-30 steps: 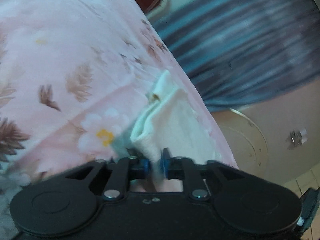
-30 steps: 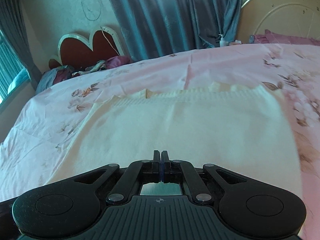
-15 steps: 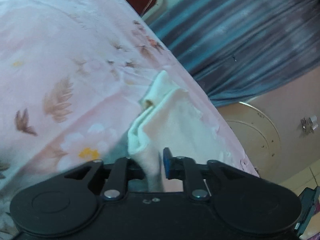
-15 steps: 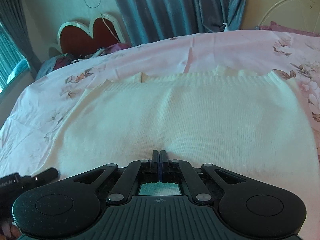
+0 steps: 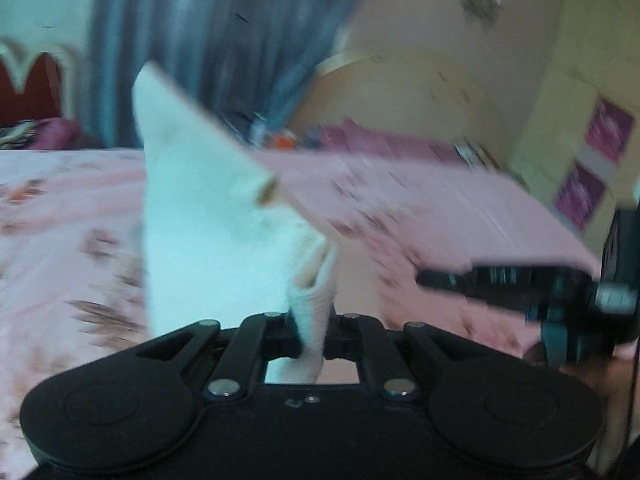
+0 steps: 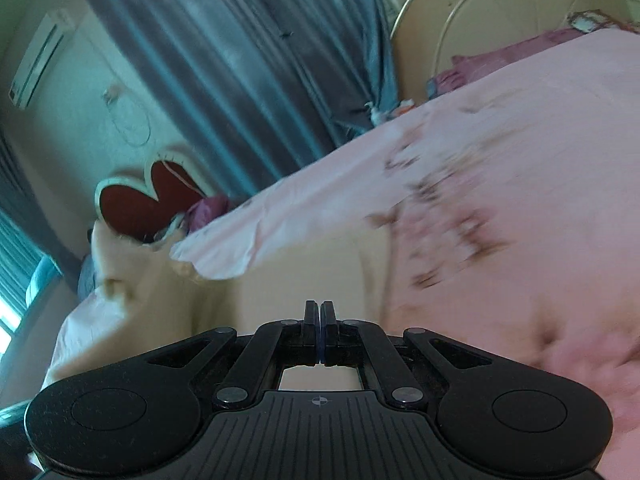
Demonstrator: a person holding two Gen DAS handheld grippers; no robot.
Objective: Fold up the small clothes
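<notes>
A small cream knitted garment point(image 5: 200, 216) is lifted off the pink floral bed point(image 5: 60, 208). My left gripper point(image 5: 314, 336) is shut on a bunched edge of it, and the cloth stands up in front of the camera. In the right wrist view the garment point(image 6: 168, 304) hangs as a cream sheet at lower left, over the bed point(image 6: 500, 184). My right gripper point(image 6: 319, 312) has its jaws pressed together; the cloth lies just behind and under them, and the pinch itself is hidden. The right gripper also shows in the left wrist view point(image 5: 532, 284) at right.
Blue curtains point(image 6: 240, 60) hang behind the bed. A red heart-shaped headboard point(image 6: 148, 196) is at far left. A round cream headboard point(image 6: 500, 12) and purple pillows point(image 5: 380, 140) are at the far side. Both views are motion-blurred.
Both grippers have swung up and tilted. The garment, flat on the bed before, is now lifted and hanging. The right gripper has come into the left wrist view.
</notes>
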